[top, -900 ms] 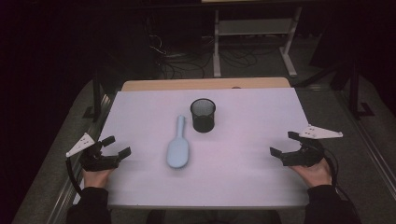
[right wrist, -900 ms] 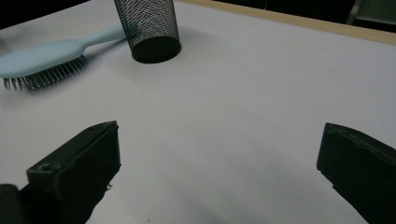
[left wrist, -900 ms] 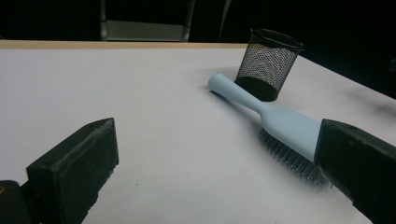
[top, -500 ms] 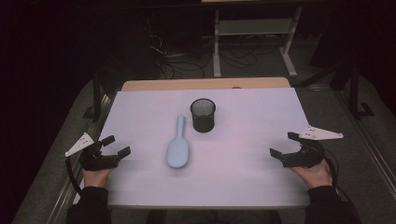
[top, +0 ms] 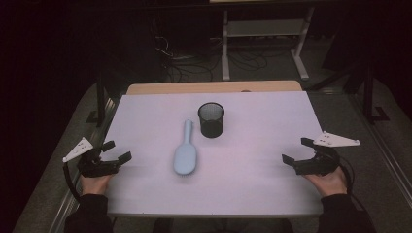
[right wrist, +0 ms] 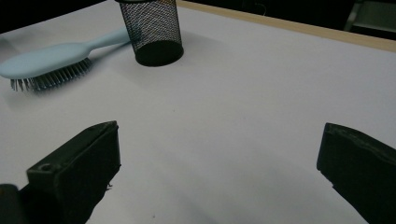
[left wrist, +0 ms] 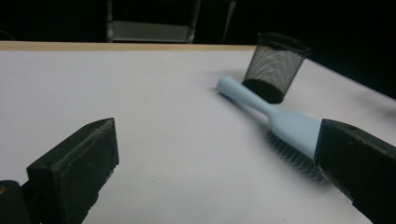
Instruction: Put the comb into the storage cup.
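Black sleeves point(top: 90, 213) at both wrists — each black claw point(top: 116, 151) carries grey three-cornered plate point(top: 78, 149), black cable point(top: 69, 178).

Pale blue hairbrush point(top: 185, 154), black mesh cup point(top: 211, 119), white table point(top: 262, 136)

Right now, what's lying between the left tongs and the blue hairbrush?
Nothing: in the high view, only bare white table cover lies between the open left tongs and the hairbrush.
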Demonstrator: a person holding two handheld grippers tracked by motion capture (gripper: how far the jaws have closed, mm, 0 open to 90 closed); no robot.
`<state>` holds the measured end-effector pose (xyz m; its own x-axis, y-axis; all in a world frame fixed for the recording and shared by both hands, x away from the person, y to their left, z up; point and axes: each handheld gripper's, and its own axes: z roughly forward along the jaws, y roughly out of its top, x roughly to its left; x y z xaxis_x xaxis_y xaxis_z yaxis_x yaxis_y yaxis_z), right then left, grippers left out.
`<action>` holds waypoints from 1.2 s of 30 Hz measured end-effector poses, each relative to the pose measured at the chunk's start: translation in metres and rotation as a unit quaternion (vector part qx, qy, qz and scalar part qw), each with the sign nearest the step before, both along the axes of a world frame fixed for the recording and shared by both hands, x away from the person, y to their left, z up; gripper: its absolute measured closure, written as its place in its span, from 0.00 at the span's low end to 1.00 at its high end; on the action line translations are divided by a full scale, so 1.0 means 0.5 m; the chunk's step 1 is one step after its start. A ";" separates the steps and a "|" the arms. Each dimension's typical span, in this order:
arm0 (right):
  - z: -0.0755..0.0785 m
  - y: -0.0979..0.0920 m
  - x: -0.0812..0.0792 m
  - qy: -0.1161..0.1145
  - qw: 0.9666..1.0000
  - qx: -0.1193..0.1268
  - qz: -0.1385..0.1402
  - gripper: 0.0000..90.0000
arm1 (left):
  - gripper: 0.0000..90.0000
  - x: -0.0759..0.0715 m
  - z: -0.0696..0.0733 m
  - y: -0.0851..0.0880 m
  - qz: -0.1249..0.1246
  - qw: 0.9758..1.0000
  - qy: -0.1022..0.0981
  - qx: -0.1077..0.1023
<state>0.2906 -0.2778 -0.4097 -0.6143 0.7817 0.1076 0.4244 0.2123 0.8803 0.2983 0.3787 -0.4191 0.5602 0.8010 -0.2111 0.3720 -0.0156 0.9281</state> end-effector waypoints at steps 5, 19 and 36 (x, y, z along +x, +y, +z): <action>-0.002 -0.005 0.000 0.001 1.000 0.000 -0.007 0.00 | 0.01 0.013 0.011 0.000 -0.006 1.000 0.007 0.007; -0.006 -0.003 0.000 0.005 1.000 -0.006 -0.004 0.00 | 0.02 0.041 0.059 -0.024 -0.045 0.998 0.000 0.041; -0.007 -0.001 0.001 0.008 1.000 -0.003 0.000 0.00 | 0.02 0.064 0.109 -0.045 -0.060 0.997 -0.010 0.049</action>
